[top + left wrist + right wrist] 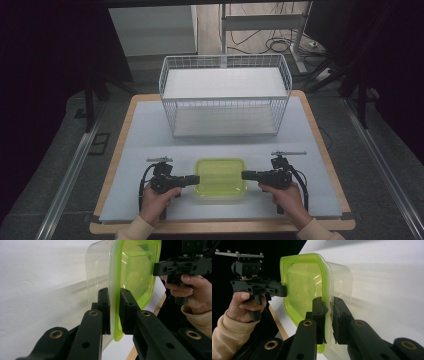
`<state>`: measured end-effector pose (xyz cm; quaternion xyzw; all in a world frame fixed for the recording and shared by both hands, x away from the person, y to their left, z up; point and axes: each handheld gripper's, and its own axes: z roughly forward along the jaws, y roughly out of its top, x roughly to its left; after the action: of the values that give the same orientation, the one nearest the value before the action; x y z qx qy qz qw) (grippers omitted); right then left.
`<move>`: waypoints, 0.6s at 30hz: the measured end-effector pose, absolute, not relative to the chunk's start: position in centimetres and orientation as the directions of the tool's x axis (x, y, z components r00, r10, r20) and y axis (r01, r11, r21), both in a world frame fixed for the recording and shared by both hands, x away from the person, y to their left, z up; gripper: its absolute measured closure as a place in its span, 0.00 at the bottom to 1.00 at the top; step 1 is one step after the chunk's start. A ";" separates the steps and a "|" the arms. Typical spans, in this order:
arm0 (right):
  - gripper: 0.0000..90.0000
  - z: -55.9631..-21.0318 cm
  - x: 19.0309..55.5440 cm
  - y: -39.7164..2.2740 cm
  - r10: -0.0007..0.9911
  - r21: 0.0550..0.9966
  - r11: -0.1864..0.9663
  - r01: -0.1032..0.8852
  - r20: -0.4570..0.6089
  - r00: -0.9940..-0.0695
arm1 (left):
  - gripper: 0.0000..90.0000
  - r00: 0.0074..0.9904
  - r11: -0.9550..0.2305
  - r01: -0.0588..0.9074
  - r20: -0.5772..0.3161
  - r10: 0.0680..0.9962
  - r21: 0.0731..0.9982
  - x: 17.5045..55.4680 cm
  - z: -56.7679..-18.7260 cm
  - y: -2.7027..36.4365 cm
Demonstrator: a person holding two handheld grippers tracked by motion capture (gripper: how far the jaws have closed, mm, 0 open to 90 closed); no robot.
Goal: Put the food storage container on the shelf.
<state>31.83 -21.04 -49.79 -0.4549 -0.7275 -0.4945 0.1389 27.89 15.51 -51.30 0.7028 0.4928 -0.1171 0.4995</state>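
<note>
Green-lidded container [220, 178] sits near-centre on the table [150, 130], long axis left-right, between both tools: left gripper [192, 179] pinches its left rim, right gripper [248, 175] its right rim, wire basket [225, 95] straight beyond.

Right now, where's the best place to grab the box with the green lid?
By its rim, from the two short ends. The box with the green lid lies flat, and its lid edge sticks out as a thin lip that narrow jaws can pinch. The left gripper and right gripper already clamp that lip from opposite ends.
</note>
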 end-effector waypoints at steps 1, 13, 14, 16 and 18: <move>0.91 -49.7 31.8 -21.0 0.523 0.598 0.096 0.796 0.650 -0.551 | 0.90 0.489 -0.016 0.809 -0.657 0.573 0.588 27.9 -51.2 15.5; 0.91 -48.4 31.6 -21.0 0.521 0.641 0.094 0.762 0.620 -0.586 | 0.90 0.504 -0.005 0.793 -0.652 0.567 0.609 27.9 -50.2 15.6; 0.91 -48.3 31.6 -21.0 0.521 0.643 0.094 0.760 0.619 -0.587 | 0.90 0.506 -0.004 0.791 -0.650 0.567 0.612 27.9 -50.2 15.6; 0.91 -48.2 31.6 -21.1 0.521 0.645 0.092 0.759 0.618 -0.589 | 0.90 0.511 -0.010 0.788 -0.645 0.568 0.616 28.0 -50.0 15.5; 0.91 -48.1 31.7 -21.2 0.519 0.646 0.091 0.758 0.618 -0.590 | 0.90 0.511 -0.007 0.787 -0.645 0.568 0.616 28.1 -49.8 15.4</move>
<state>31.70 -21.16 -48.11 -0.4377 -0.7292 -0.5130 0.1161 28.09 15.44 -49.80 0.7016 0.4830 -0.1069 0.5129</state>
